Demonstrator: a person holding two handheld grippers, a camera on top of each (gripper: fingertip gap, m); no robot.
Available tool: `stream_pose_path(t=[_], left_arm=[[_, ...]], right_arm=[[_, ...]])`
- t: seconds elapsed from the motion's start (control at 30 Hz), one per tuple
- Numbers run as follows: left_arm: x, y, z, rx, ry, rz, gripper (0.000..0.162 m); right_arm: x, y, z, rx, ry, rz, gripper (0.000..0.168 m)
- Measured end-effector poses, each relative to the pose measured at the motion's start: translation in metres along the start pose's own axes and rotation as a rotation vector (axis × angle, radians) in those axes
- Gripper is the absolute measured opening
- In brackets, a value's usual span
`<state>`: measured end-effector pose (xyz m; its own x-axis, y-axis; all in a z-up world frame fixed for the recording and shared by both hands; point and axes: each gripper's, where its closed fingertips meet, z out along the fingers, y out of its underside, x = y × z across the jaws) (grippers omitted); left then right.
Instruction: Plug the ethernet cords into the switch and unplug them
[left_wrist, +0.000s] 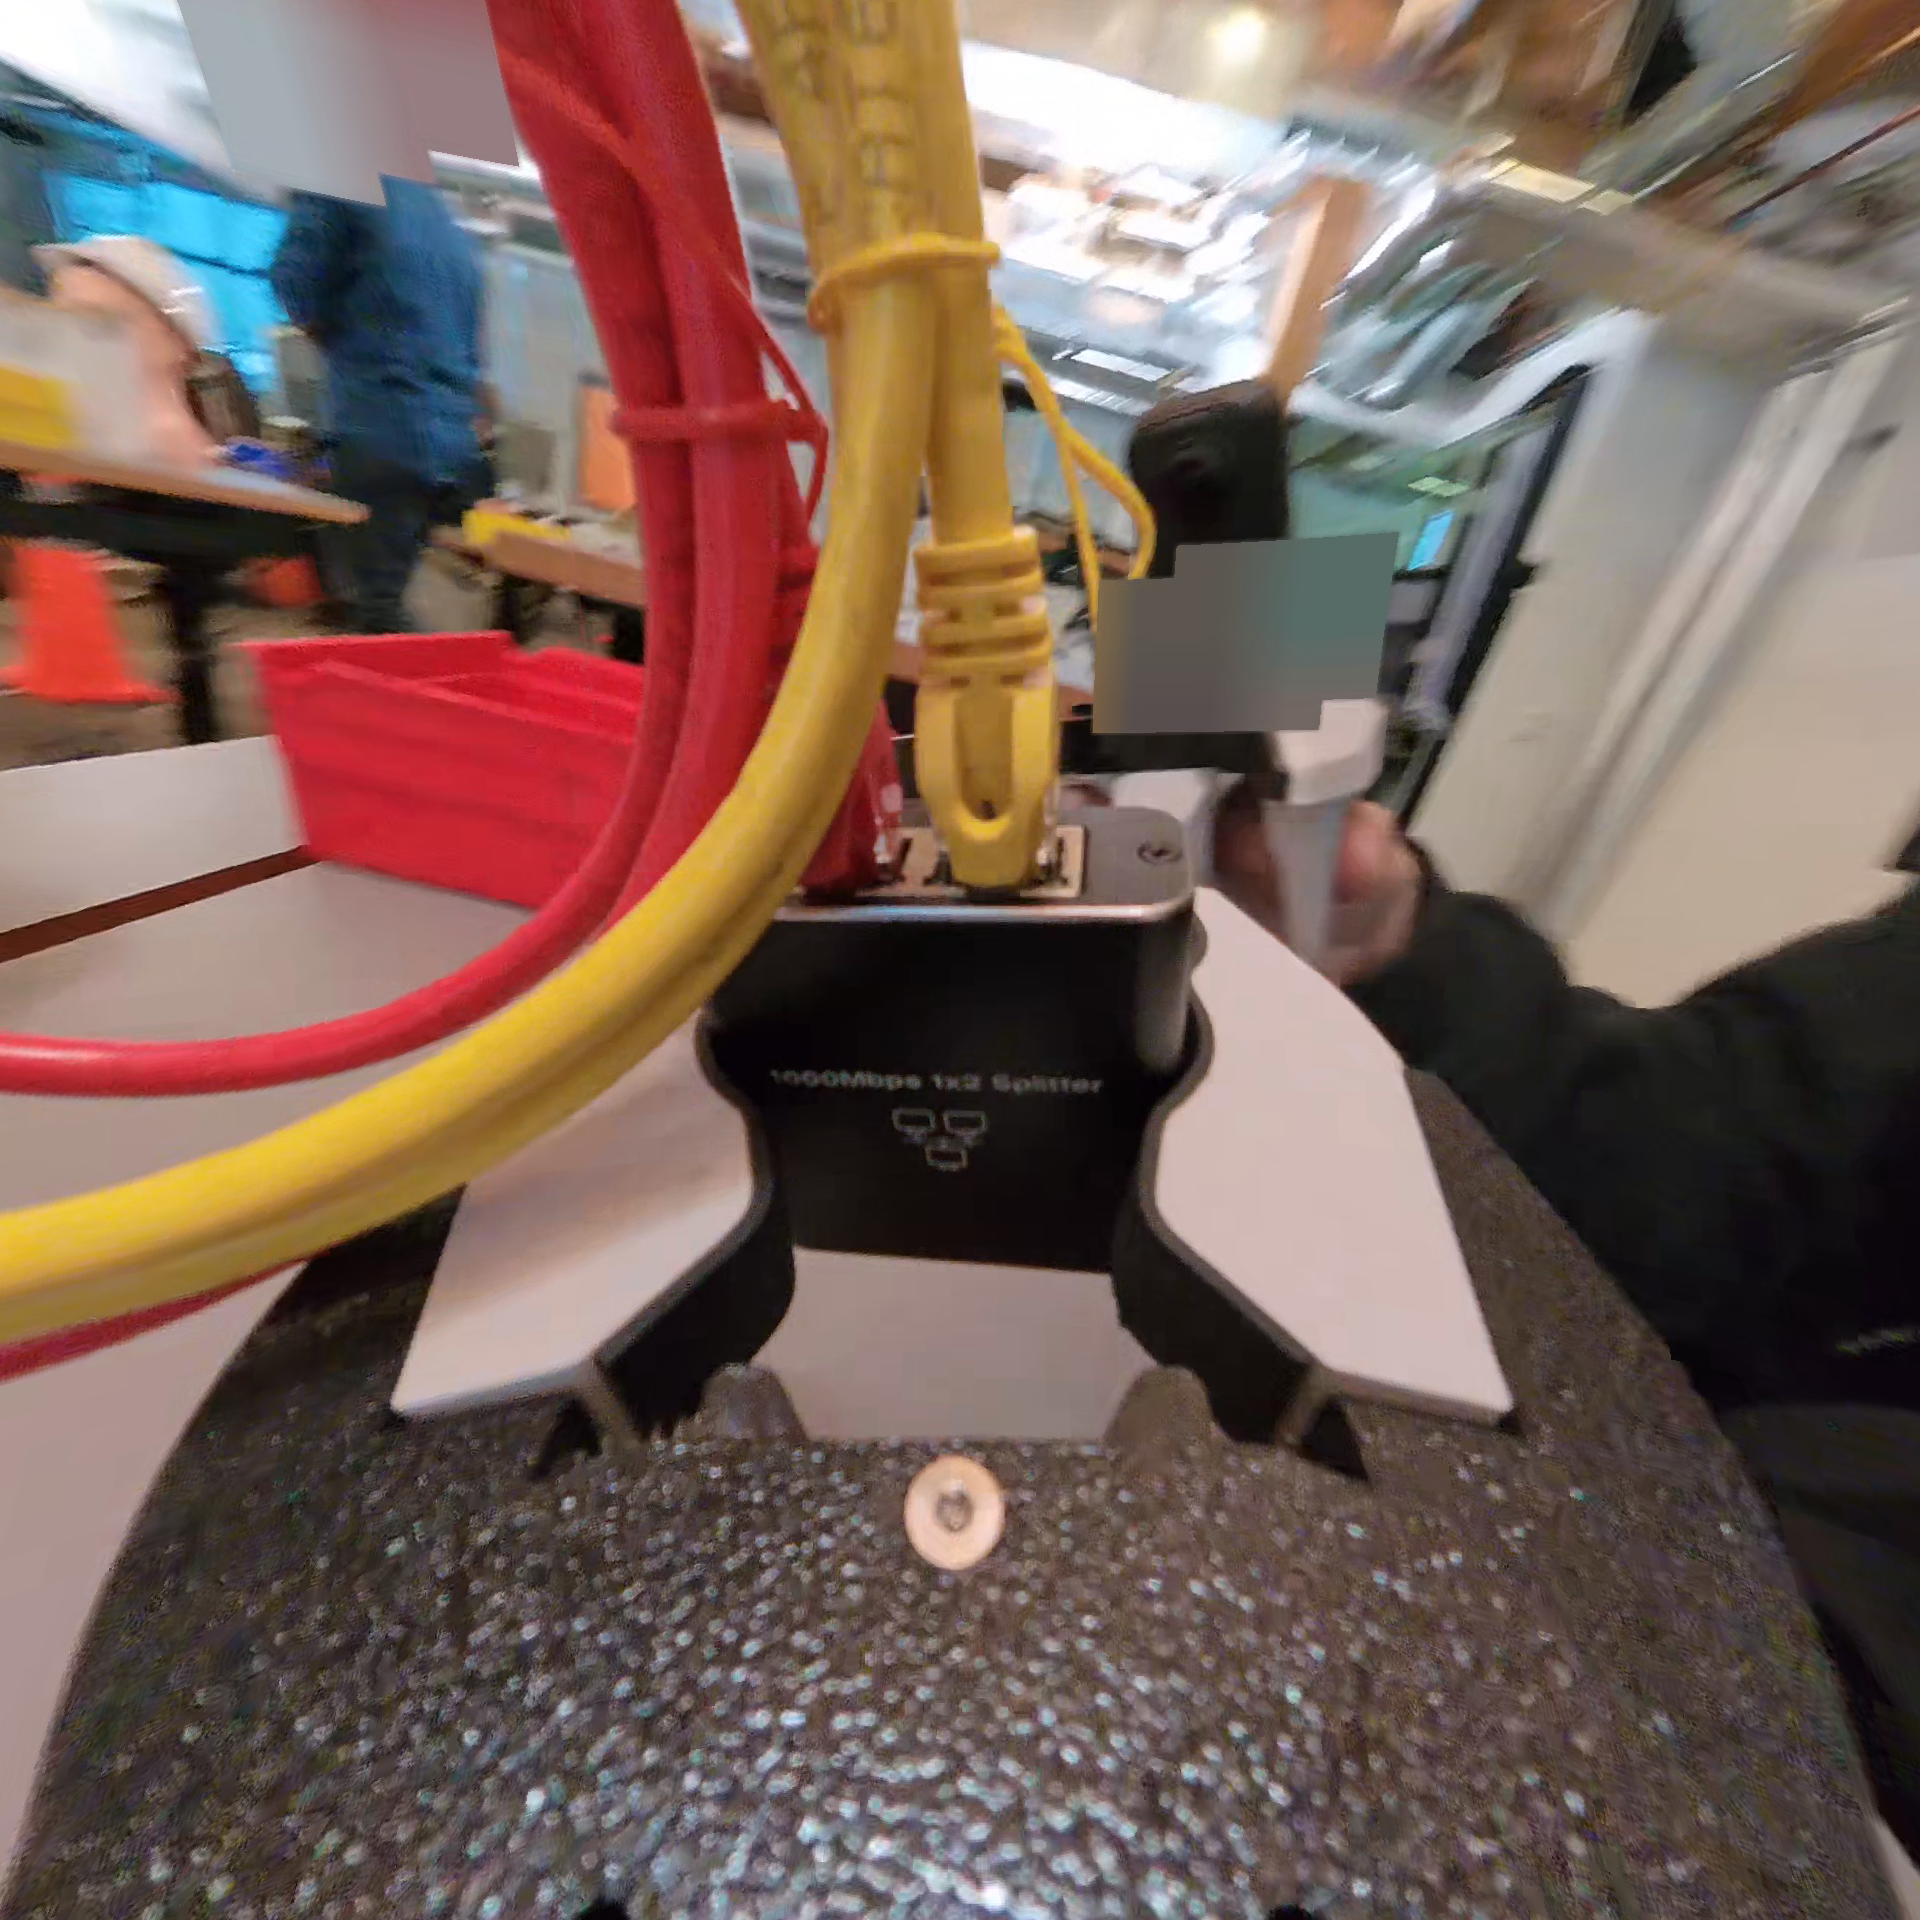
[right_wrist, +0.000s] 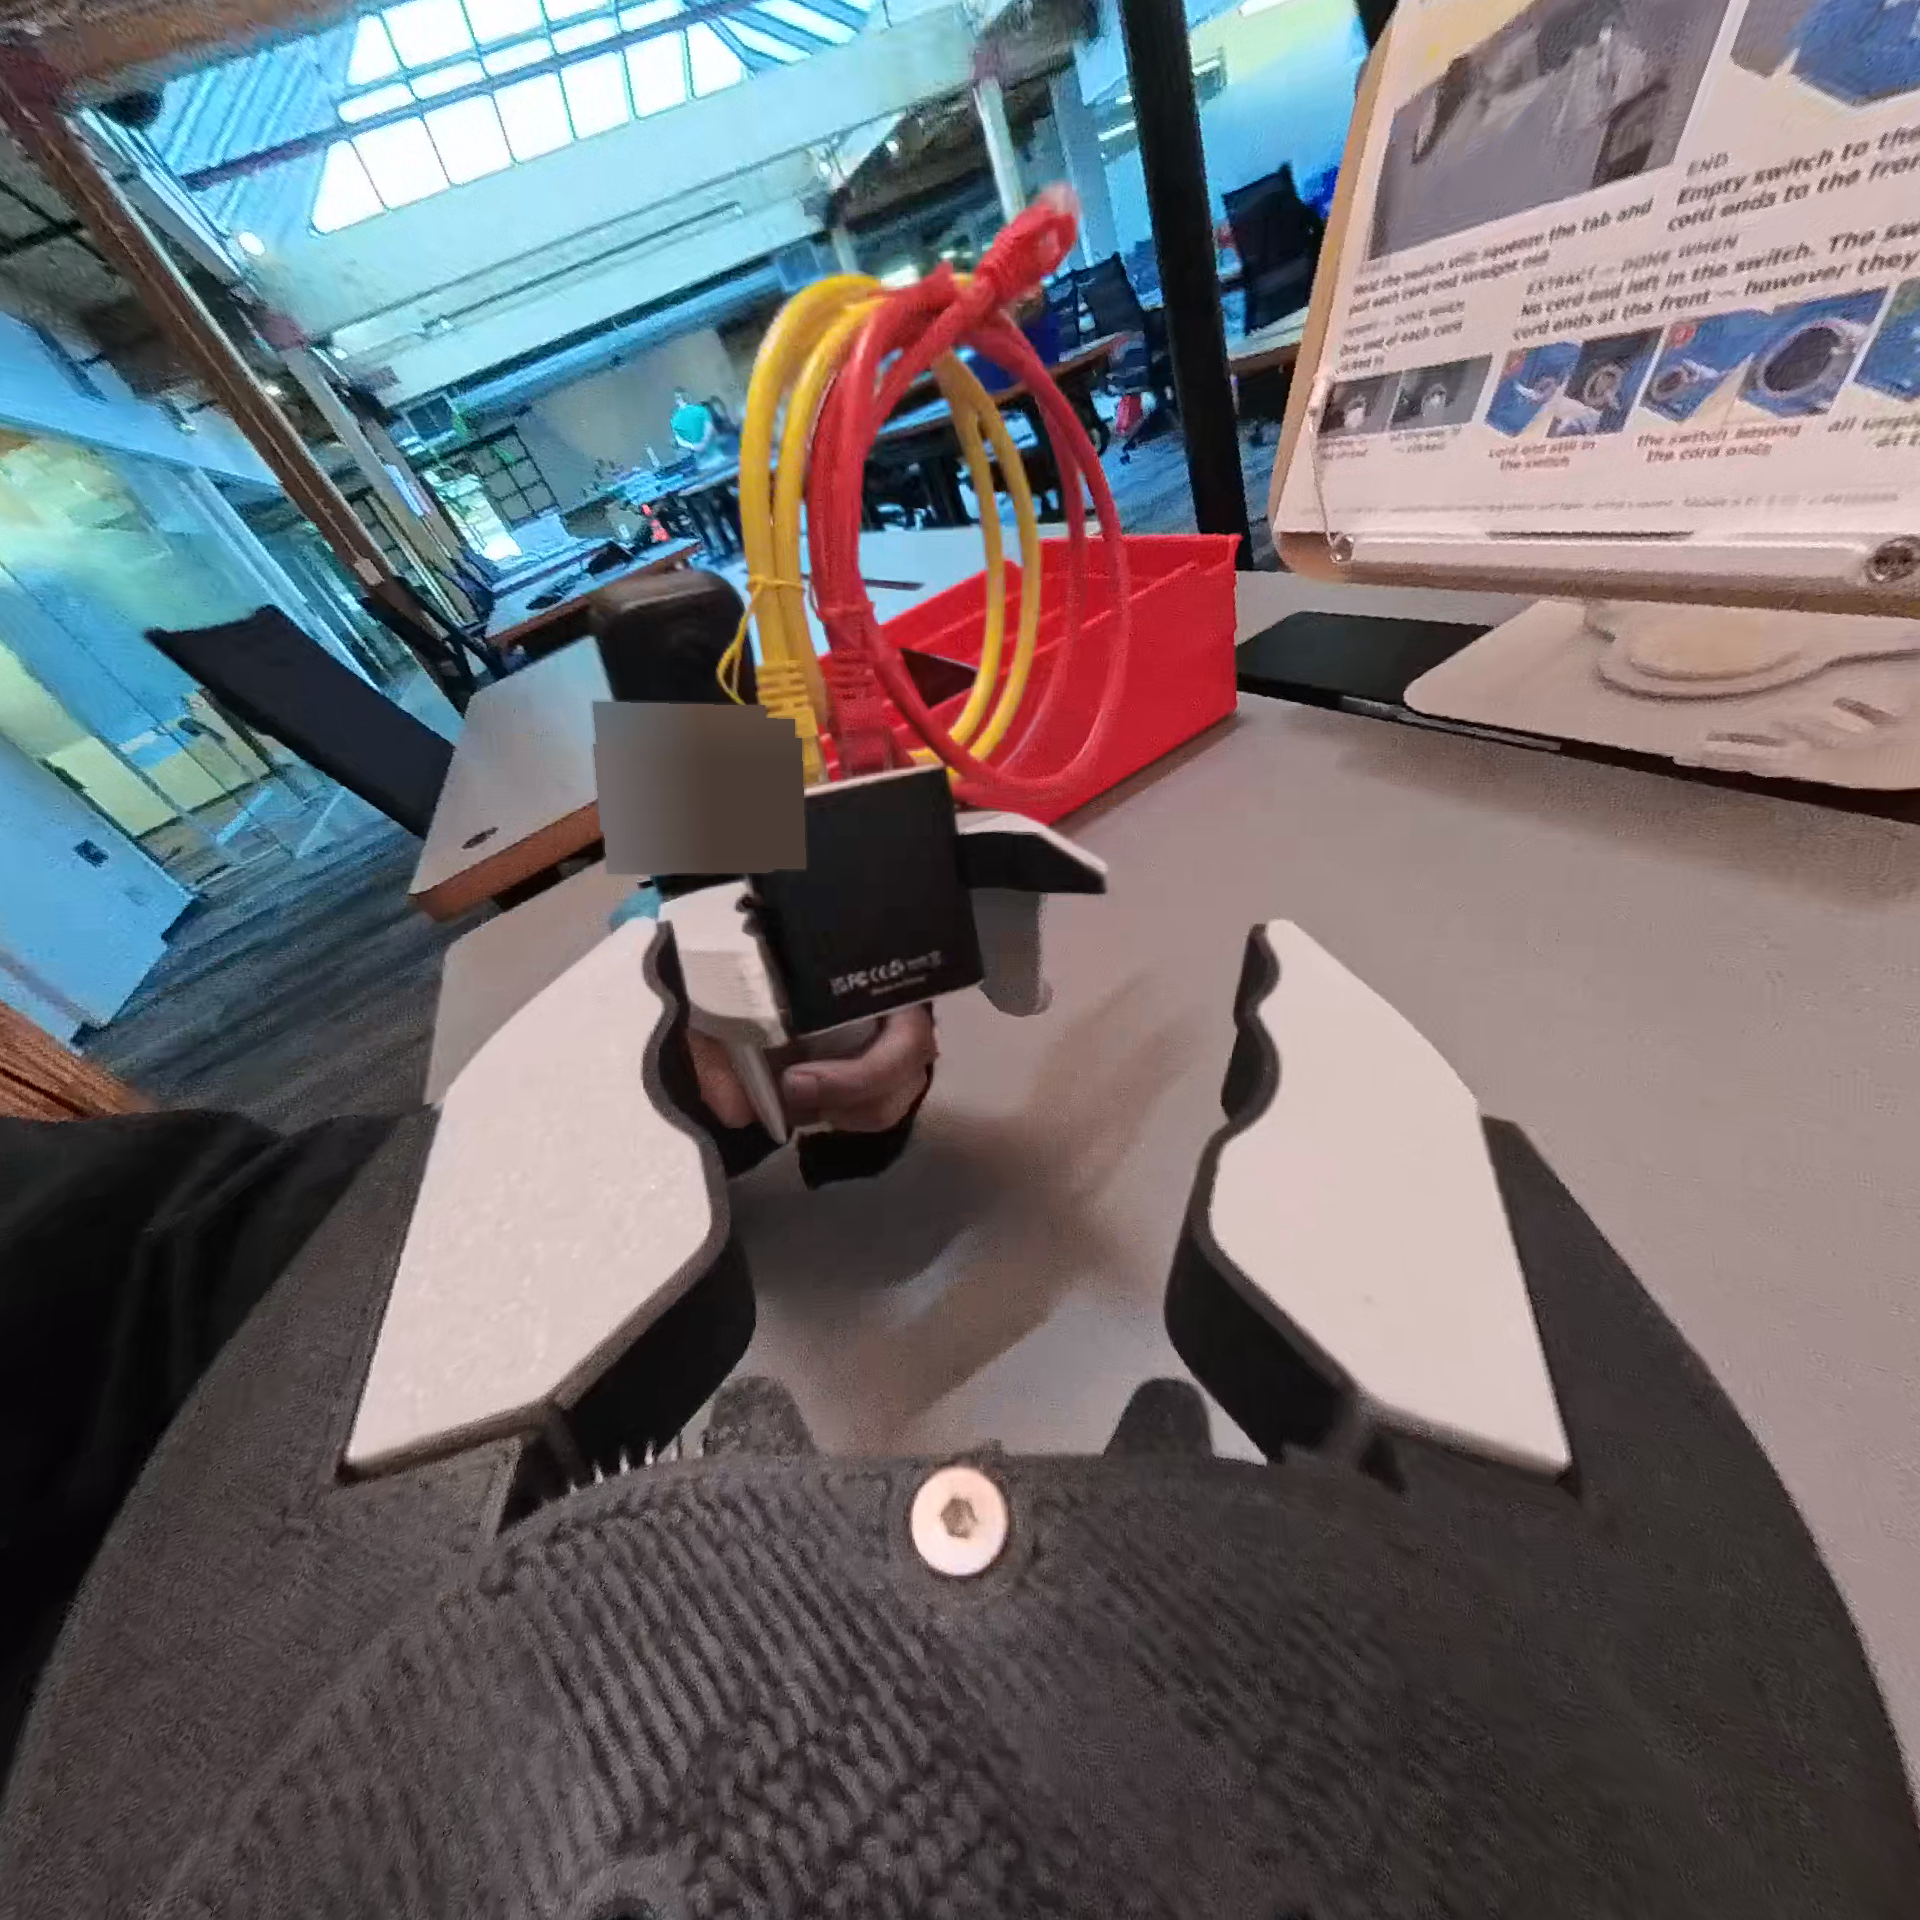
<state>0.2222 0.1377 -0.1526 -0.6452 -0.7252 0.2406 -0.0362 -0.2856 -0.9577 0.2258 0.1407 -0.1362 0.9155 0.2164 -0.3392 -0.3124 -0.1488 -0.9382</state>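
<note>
Cords, yellow and red, sit plugged into the switch that we clamp between our left gripper's jaws, so our right gripper, jaws spread and empty, should pinch one plug's tab and pull straight out.

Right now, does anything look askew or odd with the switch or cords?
Nothing damaged. The switch is off the table, clamped in the left gripper, with the yellow cord and red cord coils standing up from it.
</note>
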Motion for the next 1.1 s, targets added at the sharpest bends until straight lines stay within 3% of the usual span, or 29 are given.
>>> stream_pose_path(t=[0.07,0.17,0.3,0.4,0.5,0.67,0.8,0.97,1.1], left_arm=[[0.010,-0.004,-0.002,0.036,0.079,-0.009,0.079],[0.007,0.001,0.000,0.014,0.043,0.032,0.078],[-0.004,0.019,0.008,-0.114,-0.073,0.103,0.078],[-0.012,0.035,0.013,-0.237,-0.170,0.213,0.078],[-0.002,0.053,0.018,-0.357,-0.124,0.278,0.078],[0.026,0.076,0.022,-0.483,0.055,0.272,0.079],[0.030,0.087,0.021,-0.529,0.096,0.283,0.077],[-0.007,0.077,0.019,-0.507,-0.140,0.330,0.077],[-0.036,0.064,0.012,-0.448,-0.344,0.334,0.076]], right_arm=[[-0.004,-0.006,-0.004,0.017,-0.016,-0.020,0.098],[-0.006,-0.020,-0.010,0.079,0.027,-0.050,0.081],[0.001,-0.030,-0.017,0.114,0.142,-0.098,0.075],[0.003,-0.024,-0.016,0.050,0.172,-0.174,0.076],[0.025,-0.015,-0.027,-0.030,0.260,-0.243,0.069],[0.011,0.014,-0.036,-0.198,0.023,-0.245,0.060],[-0.007,0.022,-0.033,-0.188,-0.090,-0.331,0.050],[0.009,0.023,-0.028,-0.222,0.023,-0.228,0.052],[0.003,0.021,-0.018,-0.178,0.001,-0.163,0.055]])
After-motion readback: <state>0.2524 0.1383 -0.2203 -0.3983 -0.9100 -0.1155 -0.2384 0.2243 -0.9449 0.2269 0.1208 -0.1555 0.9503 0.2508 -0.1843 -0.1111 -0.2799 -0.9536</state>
